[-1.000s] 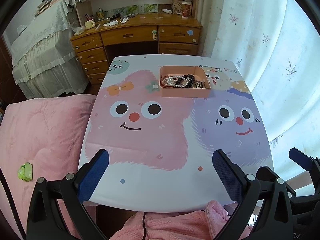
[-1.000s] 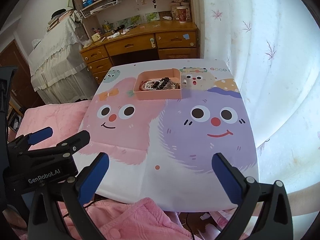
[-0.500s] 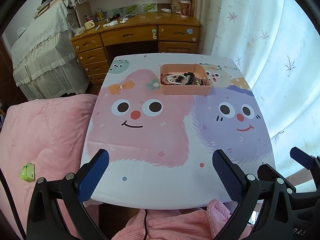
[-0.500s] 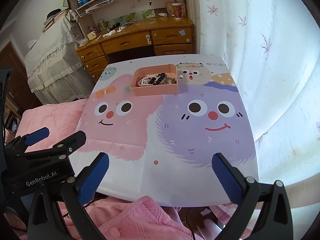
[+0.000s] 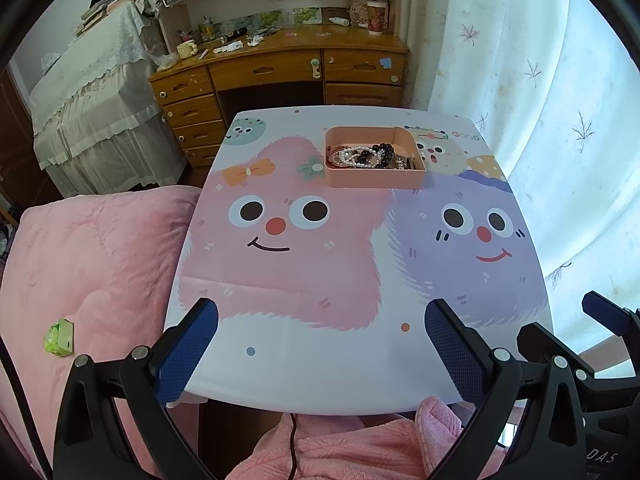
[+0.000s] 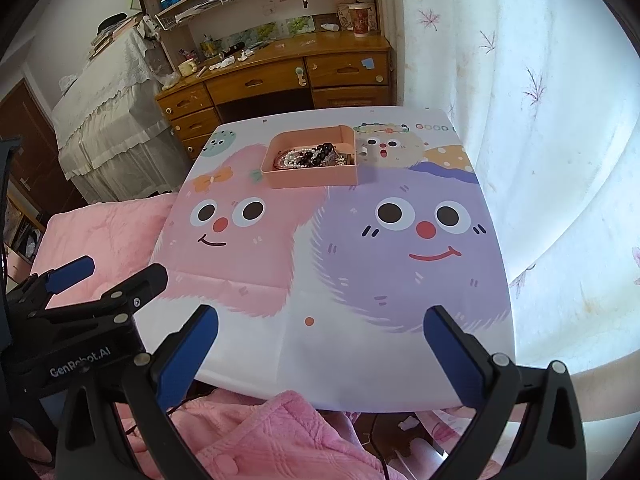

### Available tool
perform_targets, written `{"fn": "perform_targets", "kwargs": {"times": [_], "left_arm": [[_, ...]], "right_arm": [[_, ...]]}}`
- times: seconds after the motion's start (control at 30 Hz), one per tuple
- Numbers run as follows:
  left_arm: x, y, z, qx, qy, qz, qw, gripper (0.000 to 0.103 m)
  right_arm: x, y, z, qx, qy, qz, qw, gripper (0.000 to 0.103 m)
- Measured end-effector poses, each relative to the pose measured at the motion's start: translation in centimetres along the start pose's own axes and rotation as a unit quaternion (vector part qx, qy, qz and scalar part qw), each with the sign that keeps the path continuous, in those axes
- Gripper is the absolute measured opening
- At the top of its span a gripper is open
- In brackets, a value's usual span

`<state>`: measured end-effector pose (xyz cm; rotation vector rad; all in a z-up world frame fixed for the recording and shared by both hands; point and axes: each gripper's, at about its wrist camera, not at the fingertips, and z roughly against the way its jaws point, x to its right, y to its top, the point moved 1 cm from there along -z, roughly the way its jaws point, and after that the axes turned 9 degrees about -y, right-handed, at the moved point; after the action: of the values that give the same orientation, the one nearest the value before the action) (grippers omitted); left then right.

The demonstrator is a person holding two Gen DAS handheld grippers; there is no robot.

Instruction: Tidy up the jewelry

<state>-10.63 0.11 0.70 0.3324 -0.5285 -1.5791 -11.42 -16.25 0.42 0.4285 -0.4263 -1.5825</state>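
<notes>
jewelry (image 5: 370, 157) heaped in pink tray (image 5: 374, 179) at far side of cartoon-print desk (image 5: 320, 344), well apart from both grippers. left gripper (image 5: 321, 344) and right gripper (image 6: 320, 340) near desk's front edge, fingers spread wide, holding nothing.

The bench (image 5: 360, 360) wears a cover printed with a pink furry face and a purple one. Far ahead of the left gripper (image 5: 320, 344), near the bench's far edge, a peach tray (image 5: 374, 178) sits flat, holding a tangle of pearl and dark bead jewelry (image 5: 368, 157). Left of that gripper lies a pink quilted bed (image 5: 92, 264) with a small green wrapper (image 5: 60, 338) on it.
</notes>
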Motion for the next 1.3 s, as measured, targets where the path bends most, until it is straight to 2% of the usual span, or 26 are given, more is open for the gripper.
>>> {"fn": "perform_targets", "kwargs": {"times": [0.47, 1.3], "left_arm": [[0.9, 0.0, 0.0, 0.003, 0.012, -0.007, 0.9999, 0.102], [1.3, 0.1, -0.1, -0.001, 0.012, -0.017, 0.9998, 0.102]], "right_arm": [[0.7, 0.0, 0.0, -0.001, 0.003, -0.004, 1.000, 0.103], [2.0, 0.0, -0.1, -0.008, 0.002, -0.013, 1.000, 0.103]]}}
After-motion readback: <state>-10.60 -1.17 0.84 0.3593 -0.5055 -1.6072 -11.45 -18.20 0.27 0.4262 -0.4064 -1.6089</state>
